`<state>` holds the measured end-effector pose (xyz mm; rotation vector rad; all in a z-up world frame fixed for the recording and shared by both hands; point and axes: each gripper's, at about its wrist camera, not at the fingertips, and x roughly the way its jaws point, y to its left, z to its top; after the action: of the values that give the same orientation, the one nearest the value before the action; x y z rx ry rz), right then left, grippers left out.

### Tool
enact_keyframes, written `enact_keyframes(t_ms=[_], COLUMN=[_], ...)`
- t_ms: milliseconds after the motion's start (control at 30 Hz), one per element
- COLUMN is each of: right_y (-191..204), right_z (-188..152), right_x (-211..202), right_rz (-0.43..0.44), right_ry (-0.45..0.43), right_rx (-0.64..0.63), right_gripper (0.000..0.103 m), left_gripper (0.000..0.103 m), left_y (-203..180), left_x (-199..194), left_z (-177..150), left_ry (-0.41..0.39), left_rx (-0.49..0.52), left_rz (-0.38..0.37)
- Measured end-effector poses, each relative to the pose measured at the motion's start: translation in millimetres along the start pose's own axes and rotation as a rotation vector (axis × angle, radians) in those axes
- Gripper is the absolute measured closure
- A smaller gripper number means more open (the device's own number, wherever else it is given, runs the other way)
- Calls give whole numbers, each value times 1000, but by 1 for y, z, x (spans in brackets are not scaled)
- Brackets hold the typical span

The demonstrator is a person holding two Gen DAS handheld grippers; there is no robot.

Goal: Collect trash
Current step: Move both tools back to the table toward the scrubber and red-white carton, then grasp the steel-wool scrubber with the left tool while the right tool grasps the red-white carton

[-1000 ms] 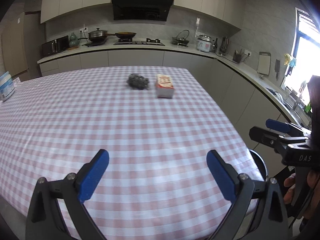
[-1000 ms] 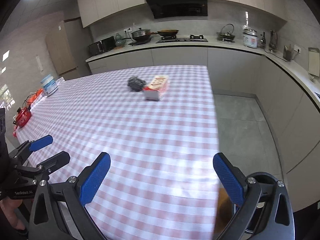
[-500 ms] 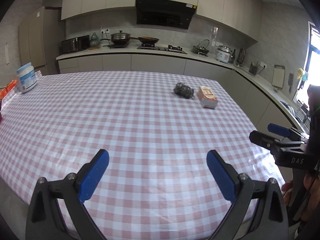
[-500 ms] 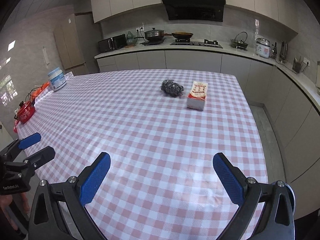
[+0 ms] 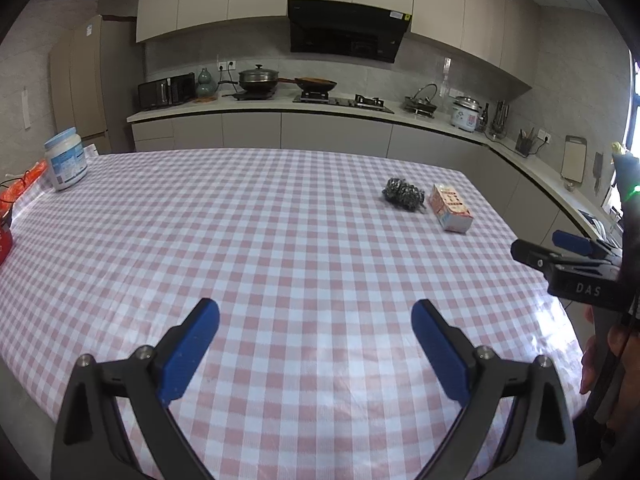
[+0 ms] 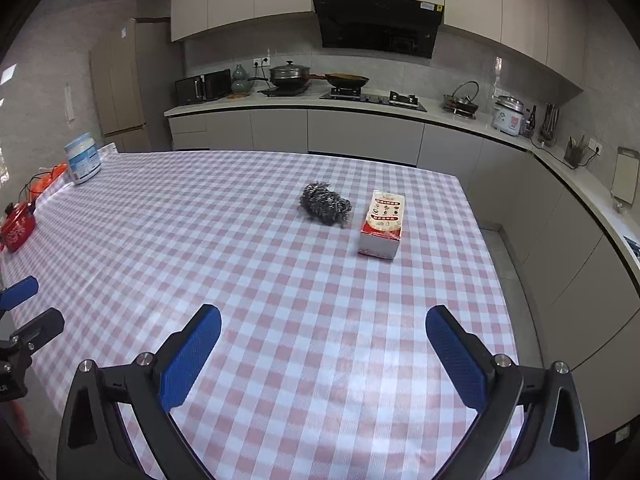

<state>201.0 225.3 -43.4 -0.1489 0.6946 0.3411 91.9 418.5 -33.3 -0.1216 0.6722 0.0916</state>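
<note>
A dark steel-wool scrubber (image 5: 403, 194) and a small white-and-red carton (image 5: 451, 207) lie side by side on the pink checked tablecloth (image 5: 280, 248), far right. In the right wrist view the scrubber (image 6: 325, 203) and carton (image 6: 382, 224) sit ahead, well beyond the fingers. My left gripper (image 5: 315, 350) is open and empty above the near table edge. My right gripper (image 6: 323, 356) is open and empty too; it also shows at the right edge of the left wrist view (image 5: 568, 254).
A white jar with a blue label (image 6: 83, 158) stands at the far left corner of the table. Red items (image 6: 18, 226) lie along the left edge. Kitchen counters (image 6: 360, 108) with stove, pots and rice cooker run behind and to the right.
Both views have swung left and pulled back a little; scrubber and carton now appear further right in the left view and more central in the right view. Both grippers stay open.
</note>
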Motion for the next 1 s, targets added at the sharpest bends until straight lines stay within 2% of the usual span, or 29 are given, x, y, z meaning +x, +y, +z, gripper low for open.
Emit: enact_keyframes(t_ms=[200, 333, 500, 567, 667, 1000], right_y=[-22, -42, -60, -67, -88, -147], right_z=[20, 37, 52, 56, 63, 93], right_x=[59, 103, 162, 184, 210, 258], right_rz=[-7, 22, 56, 72, 80, 86], right_ry=[47, 85, 147, 170, 195, 202], right_rx=[15, 34, 40, 39, 66, 81], right_gripper=[0, 11, 18, 29, 40, 42], left_gripper=[9, 12, 12, 12, 12, 12], left_y=[-18, -45, -74, -83, -99, -140], left_x=[54, 98, 148, 160, 186, 249], left_z=[25, 47, 67, 72, 81, 103], left_ry=[41, 66, 93, 107, 132, 189], left_rx=[10, 34, 50, 52, 60, 75], left_rz=[-32, -65, -86, -92, -106, -150])
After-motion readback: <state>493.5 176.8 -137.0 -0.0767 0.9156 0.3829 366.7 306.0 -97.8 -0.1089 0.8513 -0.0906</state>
